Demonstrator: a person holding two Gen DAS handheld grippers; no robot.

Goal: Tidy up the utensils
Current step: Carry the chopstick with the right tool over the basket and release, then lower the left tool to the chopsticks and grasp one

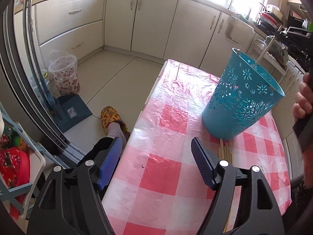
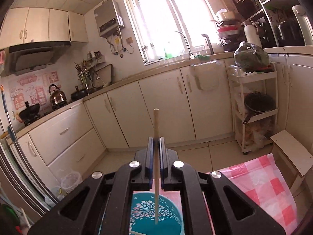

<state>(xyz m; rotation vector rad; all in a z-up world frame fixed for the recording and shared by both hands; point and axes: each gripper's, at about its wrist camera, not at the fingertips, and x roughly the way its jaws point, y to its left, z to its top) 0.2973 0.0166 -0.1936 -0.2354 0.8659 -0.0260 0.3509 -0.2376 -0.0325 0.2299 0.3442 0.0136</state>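
Mid-step of loading chopsticks into the teal holder (image 1: 242, 98), which stands on the checkered surface (image 1: 166, 172) near its far right part. Right gripper (image 2: 156, 143) has its fingers clamped nearly together on a single wooden chopstick (image 2: 156, 121), held roughly upright; the stick's lower end hangs over the holder's open mouth (image 2: 156, 211), seen directly below in the right wrist view. One stick (image 1: 264, 52) already leans inside the holder, poking above the rim. Left gripper (image 1: 156, 160) hovers low over the surface with fingers spread wide and nothing between them. A small bunch of loose chopsticks (image 1: 225, 148) lies on the surface just beside the holder's base, partly hidden behind the left gripper's right finger. Next move likely: right fingers part so the stick drops in, keeping it centered over the mouth so it doesn't catch the rim. The left gripper then needs to shift right and line up on the bunch.
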